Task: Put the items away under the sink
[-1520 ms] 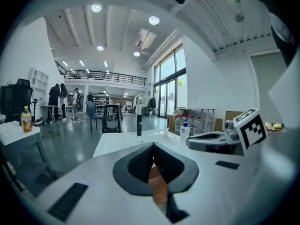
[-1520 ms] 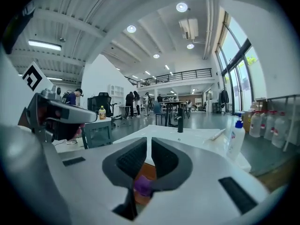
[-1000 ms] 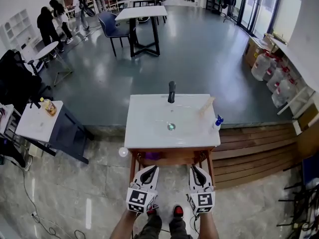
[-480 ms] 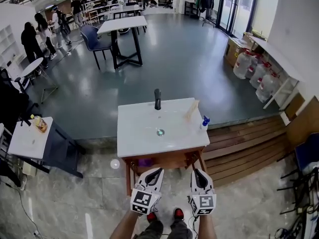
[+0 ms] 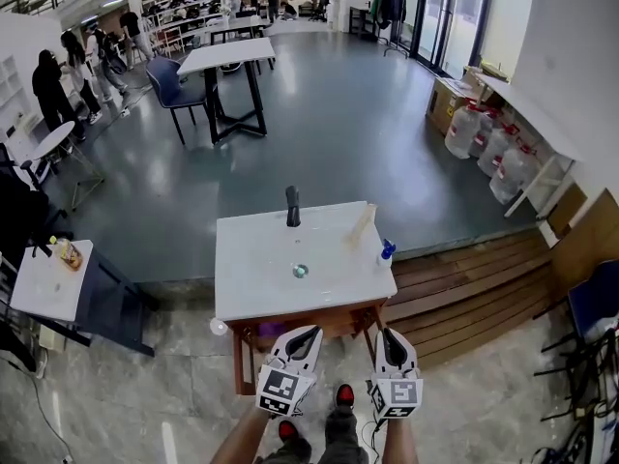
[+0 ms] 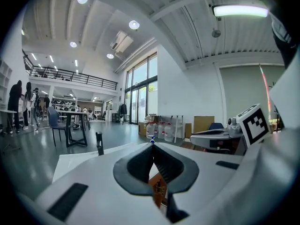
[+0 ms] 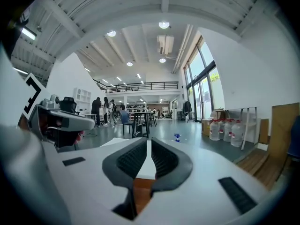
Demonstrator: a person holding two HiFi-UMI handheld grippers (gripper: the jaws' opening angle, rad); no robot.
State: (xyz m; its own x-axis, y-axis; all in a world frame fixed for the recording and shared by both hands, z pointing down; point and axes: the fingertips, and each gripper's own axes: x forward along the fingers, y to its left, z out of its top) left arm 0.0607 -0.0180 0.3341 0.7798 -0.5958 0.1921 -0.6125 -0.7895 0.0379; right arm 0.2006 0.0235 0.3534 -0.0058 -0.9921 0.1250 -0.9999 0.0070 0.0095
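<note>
The sink cabinet has a white top (image 5: 251, 278), a black tap (image 5: 292, 206) and wooden legs. On the top's right side stand a spray bottle with a blue head (image 5: 386, 252) and a leaning wooden item (image 5: 363, 222). Something purple (image 5: 259, 329) shows under the top. My left gripper (image 5: 308, 334) and right gripper (image 5: 390, 337) hover side by side just before the cabinet's front edge, both shut and empty. In the left gripper view the left gripper (image 6: 153, 144) points at the bottle (image 6: 151, 138). In the right gripper view the bottle (image 7: 177, 137) stands right of the right gripper (image 7: 148, 142).
A small white side table (image 5: 39, 288) with a bottle (image 5: 66, 252) stands left. A wooden step (image 5: 464, 278) adjoins the cabinet's right side, with water jugs (image 5: 493, 153) beyond. A white round thing (image 5: 219, 327) lies at the cabinet's left leg. People stand far back left.
Both grippers have come closer to the cabinet's front edge. The sink has slid left and lower in the head view.
</note>
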